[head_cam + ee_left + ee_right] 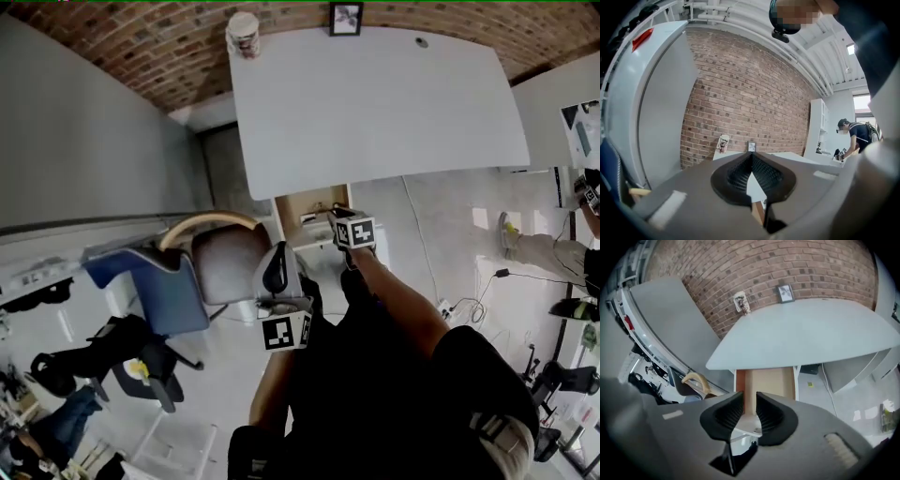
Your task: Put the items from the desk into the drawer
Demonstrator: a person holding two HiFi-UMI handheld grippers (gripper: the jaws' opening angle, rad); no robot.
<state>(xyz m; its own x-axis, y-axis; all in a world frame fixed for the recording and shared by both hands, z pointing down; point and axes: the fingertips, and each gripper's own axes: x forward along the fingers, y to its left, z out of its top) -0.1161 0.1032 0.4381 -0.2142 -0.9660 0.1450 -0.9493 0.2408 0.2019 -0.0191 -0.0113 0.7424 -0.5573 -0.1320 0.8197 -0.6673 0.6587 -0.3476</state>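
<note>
Two items stand at the back of the white desk (394,103): a printed paper cup (244,33) and a small picture frame (345,17). Under the desk's front edge the wooden drawer (314,208) is pulled out; I see nothing lying in it. My right gripper (332,217) hangs over the drawer, well short of both items. In the right gripper view its jaws (750,399) stand narrowly apart, open, with only the drawer (768,383) showing between them. My left gripper (278,253) is nearer me, by the chair. Its jaws (751,154) meet at the tips, shut on nothing, and point towards the cup (723,143) and frame (751,146).
A brown office chair (225,262) stands left of the drawer, with a blue chair (155,286) beside it. A grey partition (84,141) runs along the left. Cables (487,286) lie on the floor at the right. A person (855,136) stands by a far white cabinet (818,126).
</note>
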